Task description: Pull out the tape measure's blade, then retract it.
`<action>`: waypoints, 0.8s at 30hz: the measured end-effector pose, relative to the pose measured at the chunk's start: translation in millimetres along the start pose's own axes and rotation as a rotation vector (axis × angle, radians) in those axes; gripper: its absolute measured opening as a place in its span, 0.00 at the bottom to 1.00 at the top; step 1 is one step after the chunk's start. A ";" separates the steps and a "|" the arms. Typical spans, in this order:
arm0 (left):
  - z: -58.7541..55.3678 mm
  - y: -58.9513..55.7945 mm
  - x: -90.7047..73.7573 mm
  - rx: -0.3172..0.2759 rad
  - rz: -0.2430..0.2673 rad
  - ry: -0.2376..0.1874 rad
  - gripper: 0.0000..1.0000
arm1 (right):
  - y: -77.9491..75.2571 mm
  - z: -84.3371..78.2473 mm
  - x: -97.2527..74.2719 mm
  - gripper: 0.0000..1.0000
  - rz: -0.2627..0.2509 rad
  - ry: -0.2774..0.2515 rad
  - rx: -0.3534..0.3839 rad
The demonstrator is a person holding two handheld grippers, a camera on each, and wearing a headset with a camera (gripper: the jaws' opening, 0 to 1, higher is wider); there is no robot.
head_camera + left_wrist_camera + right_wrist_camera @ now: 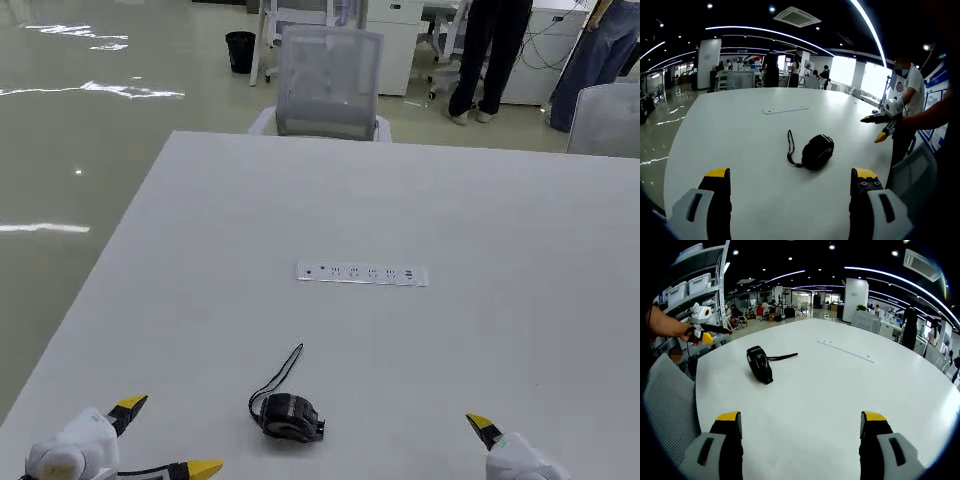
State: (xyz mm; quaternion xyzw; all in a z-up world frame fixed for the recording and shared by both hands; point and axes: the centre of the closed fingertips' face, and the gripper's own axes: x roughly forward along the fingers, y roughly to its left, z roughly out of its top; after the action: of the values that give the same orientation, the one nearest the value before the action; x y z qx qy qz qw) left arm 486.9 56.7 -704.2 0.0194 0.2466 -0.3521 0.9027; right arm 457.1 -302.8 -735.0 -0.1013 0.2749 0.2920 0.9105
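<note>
The tape measure (pixel 288 416) lies low in the centre of the head view on the white table (pixel 450 200), with no blade out. My left gripper (pixel 791 173) and right gripper (pixel 801 417) flank it, jaws apart and empty. The case looks hard, dense and likely slick, so I would clamp its flat sides and pinch the blade tip.

No text or label can be read.
</note>
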 end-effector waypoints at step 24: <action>-38.7 -6.7 -67.6 -0.029 0.025 0.022 0.99 | 1.6 -34.8 -71.9 1.00 -0.073 0.011 0.062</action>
State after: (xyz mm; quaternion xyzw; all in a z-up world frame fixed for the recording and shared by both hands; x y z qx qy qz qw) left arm 423.2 102.2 -706.2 0.0133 0.2613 -0.3371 0.9044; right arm 392.0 -347.8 -723.7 -0.0847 0.2851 0.2493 0.9216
